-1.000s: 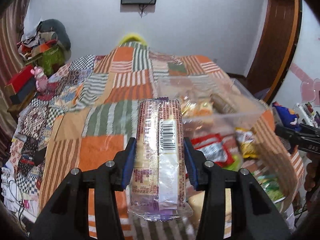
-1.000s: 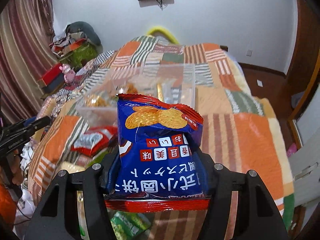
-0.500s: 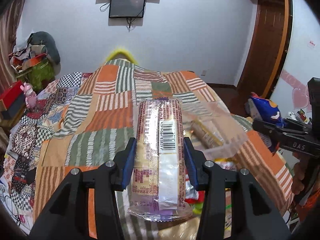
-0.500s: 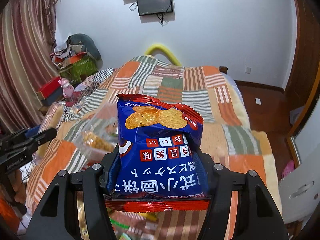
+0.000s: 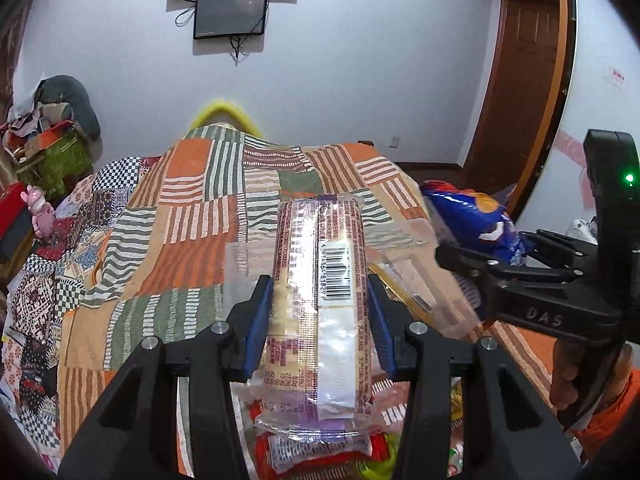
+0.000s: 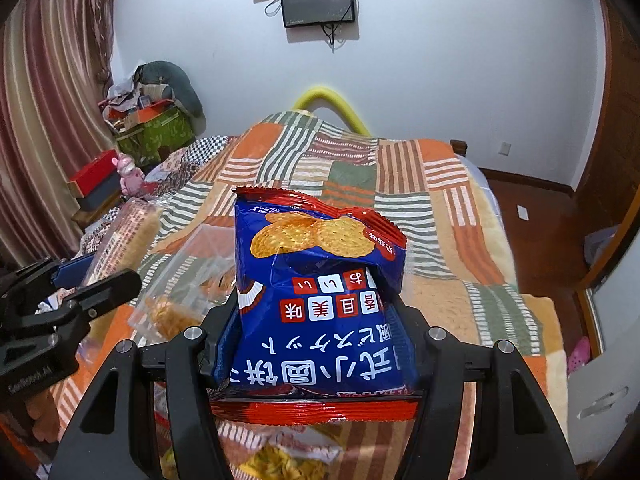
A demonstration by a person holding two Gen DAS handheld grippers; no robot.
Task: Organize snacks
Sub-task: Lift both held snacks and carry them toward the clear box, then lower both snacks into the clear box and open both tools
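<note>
Both grippers, left (image 5: 320, 320) clamping a wafer pack (image 5: 320, 300) and right (image 6: 320, 344) a biscuit bag (image 6: 320, 300), have lifted above the bin (image 5: 404, 276), which apparently holds few snacks, more lying loose at lower frame.

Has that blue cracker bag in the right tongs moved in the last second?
Yes. The blue bag has been lifted: the clear bin that sat behind it a second ago now lies lower left, and the wall screen shows more fully.
</note>
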